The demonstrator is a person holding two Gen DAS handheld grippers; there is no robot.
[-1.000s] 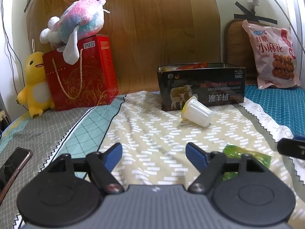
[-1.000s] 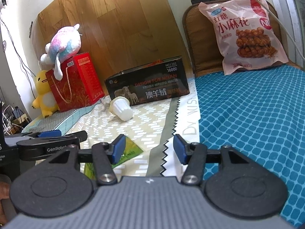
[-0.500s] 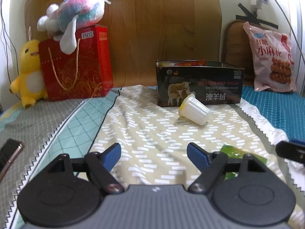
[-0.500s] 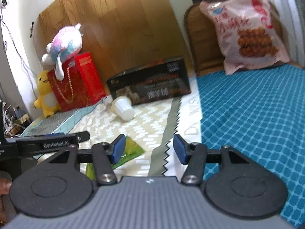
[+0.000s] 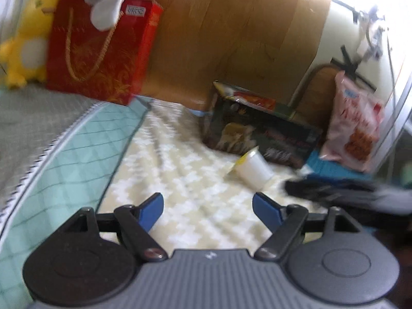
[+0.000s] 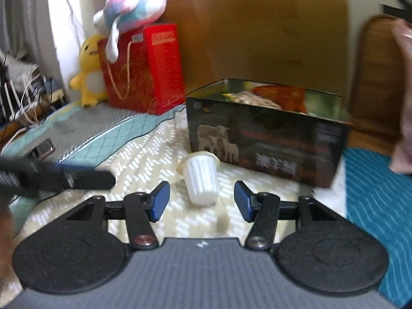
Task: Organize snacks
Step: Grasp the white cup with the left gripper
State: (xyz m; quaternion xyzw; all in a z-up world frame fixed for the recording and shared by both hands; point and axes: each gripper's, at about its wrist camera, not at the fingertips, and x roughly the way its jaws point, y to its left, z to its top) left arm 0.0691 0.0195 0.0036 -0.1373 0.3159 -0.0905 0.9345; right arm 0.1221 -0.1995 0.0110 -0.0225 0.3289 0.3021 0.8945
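Observation:
A white jelly cup [image 6: 201, 179] lies on its side on the patterned bedspread, just in front of a black open box [image 6: 267, 143] that holds orange snack packets [image 6: 280, 96]. My right gripper [image 6: 202, 203] is open and empty, its blue pads on either side of the cup's near end, a little short of it. My left gripper [image 5: 208, 209] is open and empty, left of the cup [image 5: 253, 170] and well back from the box [image 5: 260, 134]. Both views are motion-blurred.
A red gift bag [image 5: 100, 49] with a plush toy [image 6: 134, 5] on top and a yellow duck toy [image 5: 23, 43] stand at the back left. A pink snack bag [image 5: 355, 126] leans at the back right. A phone [image 6: 42, 148] lies at the left.
Both grippers have swung forward and left toward the box. The jelly cup now sits between the right gripper's pads; the green packet has dropped out of both views.

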